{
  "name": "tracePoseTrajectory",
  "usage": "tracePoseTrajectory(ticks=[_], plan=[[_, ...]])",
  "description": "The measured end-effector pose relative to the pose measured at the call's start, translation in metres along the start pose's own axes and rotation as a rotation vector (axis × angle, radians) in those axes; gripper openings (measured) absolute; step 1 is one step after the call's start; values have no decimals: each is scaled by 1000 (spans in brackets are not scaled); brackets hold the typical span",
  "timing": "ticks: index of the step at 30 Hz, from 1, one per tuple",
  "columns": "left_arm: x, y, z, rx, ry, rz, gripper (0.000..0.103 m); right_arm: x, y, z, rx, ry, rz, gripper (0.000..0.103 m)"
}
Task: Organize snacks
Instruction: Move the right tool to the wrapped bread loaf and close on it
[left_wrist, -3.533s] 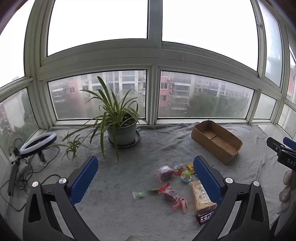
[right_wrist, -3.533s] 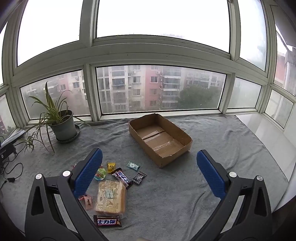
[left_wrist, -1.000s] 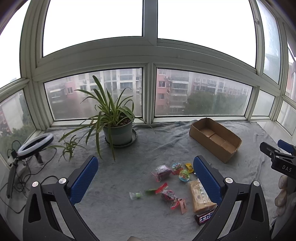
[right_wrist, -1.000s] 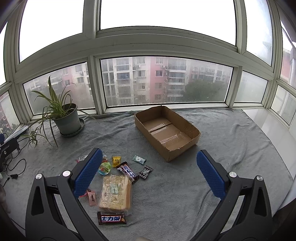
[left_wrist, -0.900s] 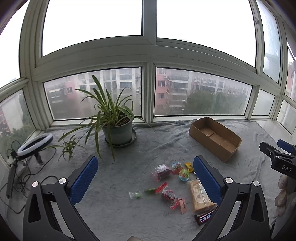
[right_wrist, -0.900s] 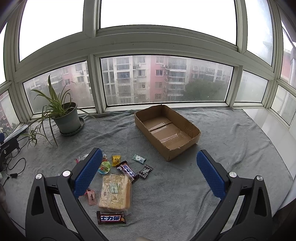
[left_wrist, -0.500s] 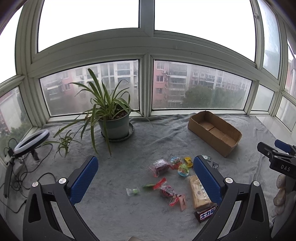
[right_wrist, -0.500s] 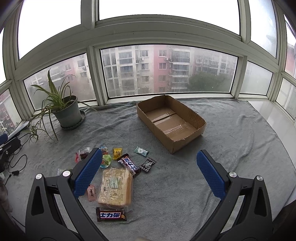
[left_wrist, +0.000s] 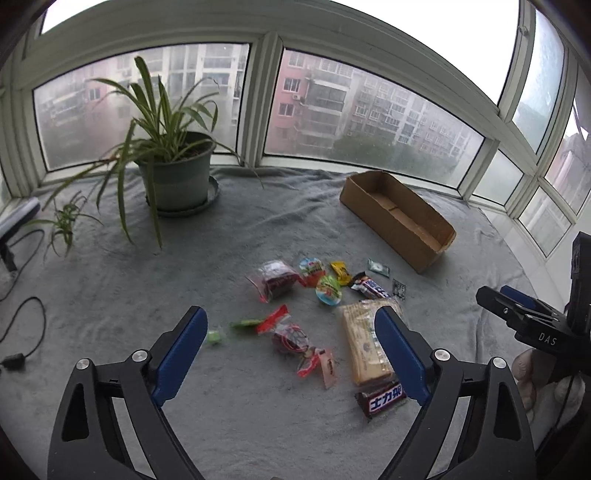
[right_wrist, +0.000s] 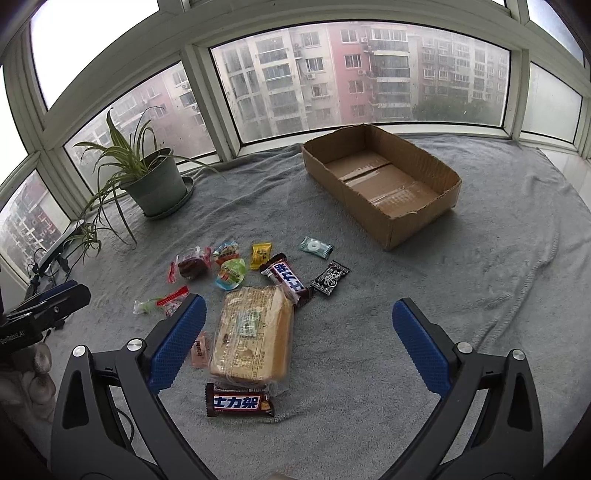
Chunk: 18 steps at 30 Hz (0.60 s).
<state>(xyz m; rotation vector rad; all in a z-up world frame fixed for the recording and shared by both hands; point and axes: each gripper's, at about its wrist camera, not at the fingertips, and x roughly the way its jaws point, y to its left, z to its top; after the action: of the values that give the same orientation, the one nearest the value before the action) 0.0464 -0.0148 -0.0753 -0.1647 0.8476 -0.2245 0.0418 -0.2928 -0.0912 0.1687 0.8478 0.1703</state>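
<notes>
Several wrapped snacks lie scattered on the grey cloth. A large bread pack (right_wrist: 253, 334) lies by a brown chocolate bar (right_wrist: 240, 404); they also show in the left wrist view, bread pack (left_wrist: 364, 341), bar (left_wrist: 384, 398). An empty cardboard box (right_wrist: 384, 184) stands behind, also seen in the left wrist view (left_wrist: 397, 218). My left gripper (left_wrist: 290, 354) is open above the red-wrapped sweets (left_wrist: 290, 338). My right gripper (right_wrist: 299, 339) is open and empty over the bread pack's right side.
A potted spider plant (left_wrist: 173, 173) stands at the back left by the window. Cables (left_wrist: 22, 332) and a ring light lie at the far left. The cloth to the right of the snacks (right_wrist: 461, 295) is bare.
Both grippers have moved forward and down toward the snacks, which now look larger and nearer. Both stay open.
</notes>
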Motion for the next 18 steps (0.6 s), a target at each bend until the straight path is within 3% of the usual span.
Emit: tracePoseTrajectory(ticks=[2, 7, 9, 11, 18], plan=[[11, 0, -4, -16, 42, -38, 83, 9, 0, -3, -3, 29, 19, 93], [37, -4, -13, -36, 135, -138, 74, 33, -5, -11, 34, 102, 87, 84], [48, -6, -17, -36, 170, -177, 67, 43, -7, -14, 55, 136, 128, 75], [59, -10, -20, -32, 206, -205, 51, 50, -7, -17, 65, 164, 155, 71], [87, -24, -30, -23, 298, -294, 35, 74, -5, -25, 87, 236, 221, 56]])
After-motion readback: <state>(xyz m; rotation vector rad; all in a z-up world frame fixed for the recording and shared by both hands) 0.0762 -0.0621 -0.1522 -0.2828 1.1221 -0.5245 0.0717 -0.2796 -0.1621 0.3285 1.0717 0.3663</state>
